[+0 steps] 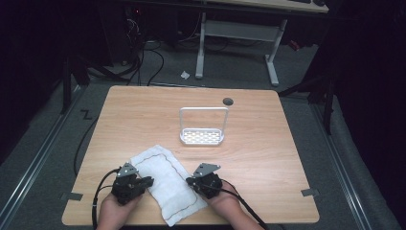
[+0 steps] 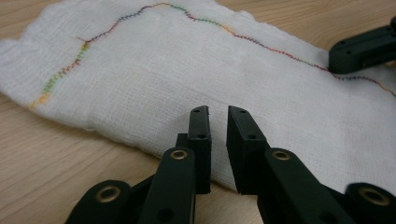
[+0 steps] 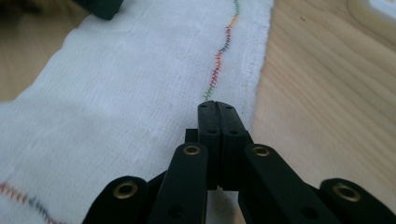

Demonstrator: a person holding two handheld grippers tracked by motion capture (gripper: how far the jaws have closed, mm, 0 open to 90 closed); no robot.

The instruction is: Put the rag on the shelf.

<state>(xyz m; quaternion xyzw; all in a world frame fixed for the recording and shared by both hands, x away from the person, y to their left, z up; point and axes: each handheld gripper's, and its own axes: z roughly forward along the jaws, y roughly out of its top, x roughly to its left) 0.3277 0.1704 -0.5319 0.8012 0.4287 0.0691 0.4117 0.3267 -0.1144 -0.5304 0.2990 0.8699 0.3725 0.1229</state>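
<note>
Left hand: the person's left hand (image 1: 113, 211) comes in at the bottom left of the high view, holding the left gripper (image 1: 143, 181) over the near part of the counter (image 1: 268, 158).
Left gripper fingers: a narrow gap stands between the two black fingers (image 2: 199, 140), nothing in it; they sit low at the near edge of the cloth (image 1: 167, 184).
Cloth: white woven gauze with a wavy multicoloured stitch line near its border, lying flat and slantwise on the counter between the two grippers, one corner reaching the counter's near edge.
Right gripper fingers: the right gripper (image 1: 190, 181) has its fingers (image 3: 209, 130) pressed together with no gap, their tips over the cloth just inside its right hem; whether any fabric is pinched is hard to tell from this angle.
Right hand: the right hand (image 1: 225, 203) holds that gripper at the cloth's right side.
Rack: a small white rack (image 1: 203, 126) with a tall loop handle and a perforated base stands farther back, near the counter's middle, well apart from the cloth.
</note>
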